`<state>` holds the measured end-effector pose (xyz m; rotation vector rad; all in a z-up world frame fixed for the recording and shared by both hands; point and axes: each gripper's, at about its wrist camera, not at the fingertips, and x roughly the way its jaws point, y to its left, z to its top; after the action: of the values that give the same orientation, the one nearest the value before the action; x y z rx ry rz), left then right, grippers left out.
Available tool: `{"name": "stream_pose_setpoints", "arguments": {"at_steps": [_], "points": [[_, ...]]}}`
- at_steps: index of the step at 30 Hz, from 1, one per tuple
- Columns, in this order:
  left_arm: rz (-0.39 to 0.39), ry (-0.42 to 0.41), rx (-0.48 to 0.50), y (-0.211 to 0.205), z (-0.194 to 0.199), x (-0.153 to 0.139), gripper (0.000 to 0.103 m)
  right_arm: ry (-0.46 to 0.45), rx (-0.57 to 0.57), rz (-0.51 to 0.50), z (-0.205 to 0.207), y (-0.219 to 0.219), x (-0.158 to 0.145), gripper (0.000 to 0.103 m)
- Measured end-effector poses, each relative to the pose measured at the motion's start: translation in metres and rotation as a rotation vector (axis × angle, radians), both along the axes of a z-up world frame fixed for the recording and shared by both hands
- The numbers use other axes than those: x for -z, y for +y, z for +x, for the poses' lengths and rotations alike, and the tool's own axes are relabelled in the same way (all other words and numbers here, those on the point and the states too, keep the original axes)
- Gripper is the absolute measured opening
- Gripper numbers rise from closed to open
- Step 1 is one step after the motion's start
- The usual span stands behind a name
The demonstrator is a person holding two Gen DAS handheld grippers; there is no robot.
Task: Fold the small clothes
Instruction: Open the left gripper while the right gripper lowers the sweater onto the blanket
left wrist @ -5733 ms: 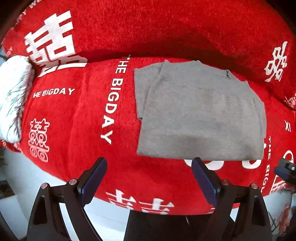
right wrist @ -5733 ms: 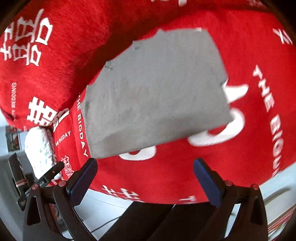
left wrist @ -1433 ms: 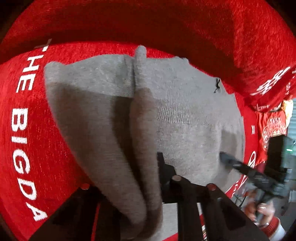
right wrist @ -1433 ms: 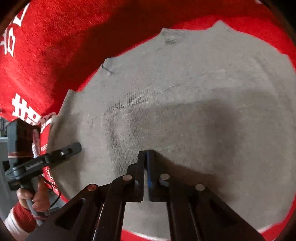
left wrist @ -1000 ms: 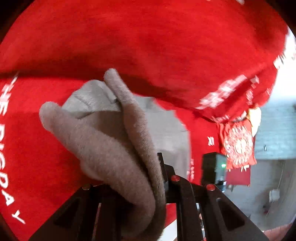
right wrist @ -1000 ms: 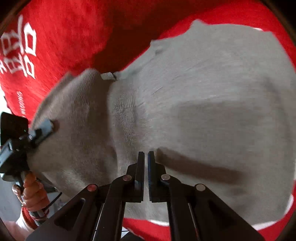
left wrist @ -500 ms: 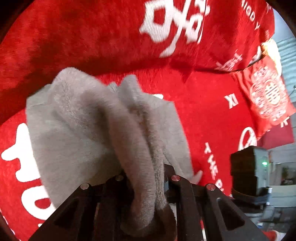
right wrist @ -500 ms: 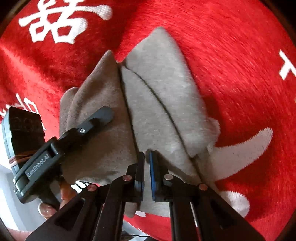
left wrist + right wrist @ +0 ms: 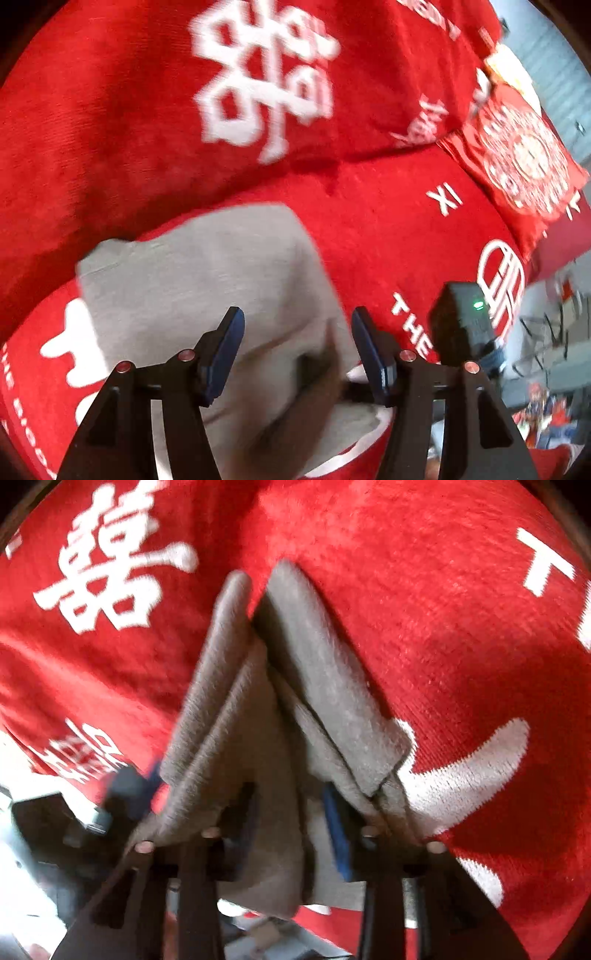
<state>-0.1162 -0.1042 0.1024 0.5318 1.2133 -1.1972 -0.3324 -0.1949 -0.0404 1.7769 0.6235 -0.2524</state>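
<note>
Garment: the grey knitted sweater [image 9: 207,280], folded into stacked layers, lies on the red plush blanket with white lettering [image 9: 388,229] that covers a sofa seat and backrest.
Left view only: the sweater's flat top face with its far edge near the backrest crease; a red patterned cushion [image 9: 524,162] at far right; the black body of the other handheld device with a green light [image 9: 463,325] just beside the sweater's right edge.
Right view only: the sweater's layered edges [image 9: 280,709] seen end-on, fanned into several folds, draped over and between the fingers; image is blurred.
Left tongs [image 9: 297,350]: released, blue-padded fingers spread apart above the sweater's near part, grasping nothing.
Right tongs [image 9: 291,834]: fingers parted, with grey cloth lying in the gap and over the left finger; a blue pad [image 9: 338,834] shows on the right side; no clamping visible.
Pose: both tongs point toward the backrest, low over the seat.
</note>
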Motion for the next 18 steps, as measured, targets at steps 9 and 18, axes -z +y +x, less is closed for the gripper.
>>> {"name": "stream_pose_setpoints", "arguments": {"at_steps": [9,18], "points": [[0.137,-0.1,-0.234,0.089,0.08,0.014,0.071,-0.208,0.19,0.163,-0.039,-0.018,0.012,0.077],[0.216,-0.148,-0.368,0.112,0.095,0.032,0.103,0.047,-0.126,-0.039,0.039,-0.029,-0.027,0.058]]}}
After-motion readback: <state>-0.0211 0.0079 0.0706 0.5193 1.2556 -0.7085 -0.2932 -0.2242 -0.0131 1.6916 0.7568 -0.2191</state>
